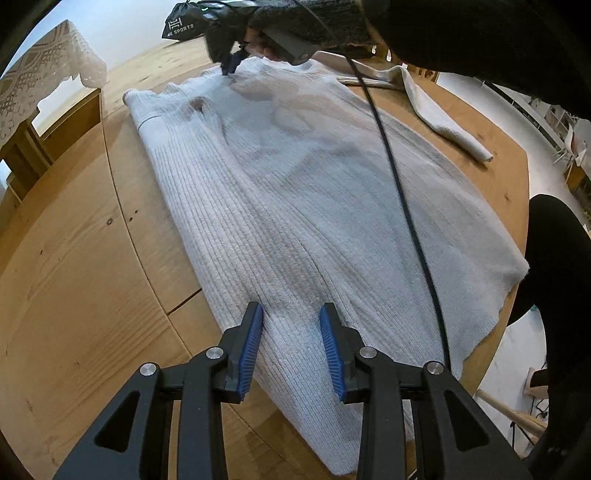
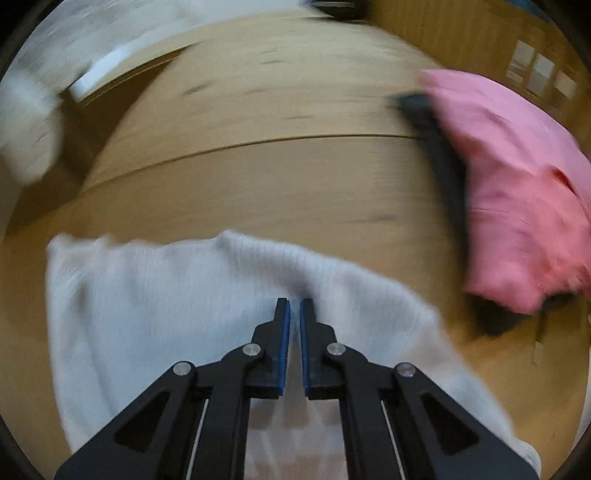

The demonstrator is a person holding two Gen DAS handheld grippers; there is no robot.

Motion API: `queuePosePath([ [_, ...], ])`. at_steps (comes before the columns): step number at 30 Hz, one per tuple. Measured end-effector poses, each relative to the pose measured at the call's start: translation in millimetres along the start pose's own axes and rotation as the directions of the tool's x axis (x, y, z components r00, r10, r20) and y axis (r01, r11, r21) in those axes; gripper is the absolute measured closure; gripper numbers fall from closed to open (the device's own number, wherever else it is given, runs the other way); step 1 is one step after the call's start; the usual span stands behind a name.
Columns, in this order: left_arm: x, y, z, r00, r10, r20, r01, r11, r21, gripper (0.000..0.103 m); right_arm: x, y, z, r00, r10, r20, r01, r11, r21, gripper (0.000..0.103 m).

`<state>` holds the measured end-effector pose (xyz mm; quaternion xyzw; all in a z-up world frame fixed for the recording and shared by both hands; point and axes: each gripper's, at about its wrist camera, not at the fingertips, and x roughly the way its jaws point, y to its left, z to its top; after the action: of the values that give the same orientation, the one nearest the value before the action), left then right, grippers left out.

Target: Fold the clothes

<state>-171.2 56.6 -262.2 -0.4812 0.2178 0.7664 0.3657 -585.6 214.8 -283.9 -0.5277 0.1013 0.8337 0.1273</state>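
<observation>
Left wrist view
- Pale ribbed knit sweater (image 1: 295, 192) lies spread flat on the round wooden surface (image 1: 81, 280); its near hem runs under the camera and one corner reaches the surface's right edge.
- One sleeve (image 1: 443, 118) stretches out to the far right, flat on the wood.
- Left claw (image 1: 291, 314) sits low over the near hem, jaws partly spread. Knit shows between the blue pads (image 1: 251, 350); no pinch visible, pads not pressing on the fabric.
- Right claw (image 1: 229, 66) at the far end of the sweater, by the neck edge, carried by a gloved hand (image 1: 225, 33). Its tips meet the knit there; a grip cannot be confirmed from this angle.
- A black cable (image 1: 399, 177) hangs across the sweater from that far device.
- Black drawstring bag (image 1: 183, 24) with white lettering beyond the sweater. Lace cloth (image 1: 44, 77) over furniture at far left.

Right wrist view (motion-blurred)
- Right claw (image 2: 294, 306) pressed together, only a thin slit between its blue pads; nothing seen between them.
- It points down at the sweater (image 2: 166, 317), whose upper edge crosses mid-frame with bare surface (image 2: 258, 177) beyond.
- Pink garment (image 2: 517, 192) lies at right on a dark item (image 2: 443, 155), apart from the sweater.
</observation>
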Motion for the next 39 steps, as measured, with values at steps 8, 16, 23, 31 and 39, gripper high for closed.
queuePosePath([
  [8, -1.9, -0.4, -2.9, 1.0, 0.0, 0.014, 0.0, 1.0, -0.005, 0.071, -57.1, -1.5, 4.5, 0.99, 0.11, 0.083, -0.108, 0.994, -0.026, 0.096],
  [16, -0.3, -3.1, -2.1, 1.0, 0.01, 0.02, -0.01, 1.0, 0.002, 0.071, -57.1, 74.6, 2.5, 0.942, 0.33, -0.051, -0.333, 0.915, -0.226, 0.096],
  [23, -0.2, -3.0, -3.6, 0.999, 0.006, 0.041, -0.006, 1.0, 0.0, 0.071, -59.4, 46.3, -5.1, 0.954, 0.299, -0.027, -0.299, 0.936, -0.186, 0.093],
  [31, -0.4, -0.5, -4.9, 0.999, 0.003, 0.048, -0.003, 1.0, 0.0, 0.07, -75.4, 67.8, -46.3, 0.953, 0.272, -0.133, -0.302, 0.888, -0.346, 0.093],
  [39, 2.3, 1.6, -3.6, 0.999, 0.051, 0.018, -0.051, 0.998, 0.031, 0.068, -74.9, 61.2, -44.6, 0.942, 0.317, -0.115, -0.337, 0.892, -0.301, 0.092],
])
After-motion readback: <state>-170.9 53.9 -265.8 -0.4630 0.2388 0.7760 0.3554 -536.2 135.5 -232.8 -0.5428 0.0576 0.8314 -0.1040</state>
